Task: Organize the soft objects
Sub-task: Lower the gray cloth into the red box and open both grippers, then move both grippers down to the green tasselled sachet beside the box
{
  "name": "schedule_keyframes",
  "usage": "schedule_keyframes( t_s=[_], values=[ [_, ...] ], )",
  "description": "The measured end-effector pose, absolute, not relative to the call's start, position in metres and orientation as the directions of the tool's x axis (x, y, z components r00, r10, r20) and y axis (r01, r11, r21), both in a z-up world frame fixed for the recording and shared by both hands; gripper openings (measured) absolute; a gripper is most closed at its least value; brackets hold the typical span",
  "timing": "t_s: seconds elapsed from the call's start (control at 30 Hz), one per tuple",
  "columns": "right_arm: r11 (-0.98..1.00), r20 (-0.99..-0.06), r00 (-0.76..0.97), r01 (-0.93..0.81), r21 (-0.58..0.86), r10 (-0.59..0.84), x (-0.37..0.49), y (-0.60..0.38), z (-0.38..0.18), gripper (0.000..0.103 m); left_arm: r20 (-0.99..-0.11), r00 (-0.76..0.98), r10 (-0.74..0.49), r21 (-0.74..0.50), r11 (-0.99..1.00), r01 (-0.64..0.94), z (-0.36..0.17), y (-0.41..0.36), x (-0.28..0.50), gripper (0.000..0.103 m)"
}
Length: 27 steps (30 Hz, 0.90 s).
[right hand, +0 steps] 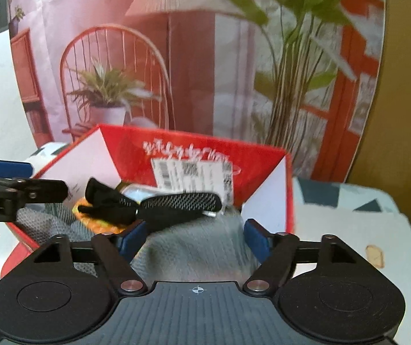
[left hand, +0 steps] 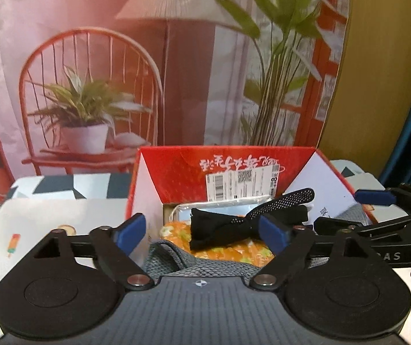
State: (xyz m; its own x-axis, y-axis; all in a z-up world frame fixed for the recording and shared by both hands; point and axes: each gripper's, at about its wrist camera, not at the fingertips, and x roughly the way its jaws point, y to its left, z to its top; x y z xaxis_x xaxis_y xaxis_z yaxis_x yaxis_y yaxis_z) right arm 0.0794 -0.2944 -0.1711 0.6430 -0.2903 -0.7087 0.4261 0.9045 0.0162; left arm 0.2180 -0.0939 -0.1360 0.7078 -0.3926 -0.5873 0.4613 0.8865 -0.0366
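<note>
Behind the table (left hand: 47, 215) a printed backdrop (left hand: 96, 57) of a chair, lamp and plants is hanging. On the table a red box (left hand: 176, 172) is standing open, a shipping label (left hand: 243, 184) sticking to its far wall. Inside, a grey knitted cloth (right hand: 194, 247) is lying nearest, an orange patterned item (left hand: 234, 250) beyond it, and a black dotted sock (left hand: 234, 224) is resting on top. Both tools are hovering at the box's near edge: the left gripper (left hand: 202, 234) is standing with jaws apart, gripping nothing; the right gripper (right hand: 194, 238) likewise, its pads either side of the cloth without pressing.
</note>
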Motion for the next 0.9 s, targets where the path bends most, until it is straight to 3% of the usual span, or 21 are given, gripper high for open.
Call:
schedule_keyframes(
  t_s=[0.03, 0.13, 0.63, 0.9],
  values=[
    [0.905, -0.702, 0.648, 0.425, 0.013, -0.295, 0.078, -0.293, -0.168, 0.093, -0.582, 0.711, -0.394, -0.029, 0.884, 0.466, -0.134, -0.092, 0.215, 0.091],
    [0.912, -0.682, 0.668, 0.411, 0.002, -0.299, 0.072, -0.285, -0.161, 0.103, -0.567, 0.724, -0.392, -0.001, 0.88, 0.475, -0.131, -0.086, 0.202, 0.096],
    [0.911, -0.583, 0.77, 0.396, 0.117, -0.26, 0.017, -0.226, -0.155, 0.103, -0.534, 0.763, -0.365, -0.028, 0.909, 0.416, -0.157, -0.018, 0.132, 0.098],
    [0.883, -0.6, 0.757, 0.438, 0.169, -0.26, -0.003, -0.193, -0.184, 0.103, -0.54, 0.763, -0.355, -0.111, 0.929, 0.354, -0.185, 0.006, 0.107, 0.097]
  ],
)
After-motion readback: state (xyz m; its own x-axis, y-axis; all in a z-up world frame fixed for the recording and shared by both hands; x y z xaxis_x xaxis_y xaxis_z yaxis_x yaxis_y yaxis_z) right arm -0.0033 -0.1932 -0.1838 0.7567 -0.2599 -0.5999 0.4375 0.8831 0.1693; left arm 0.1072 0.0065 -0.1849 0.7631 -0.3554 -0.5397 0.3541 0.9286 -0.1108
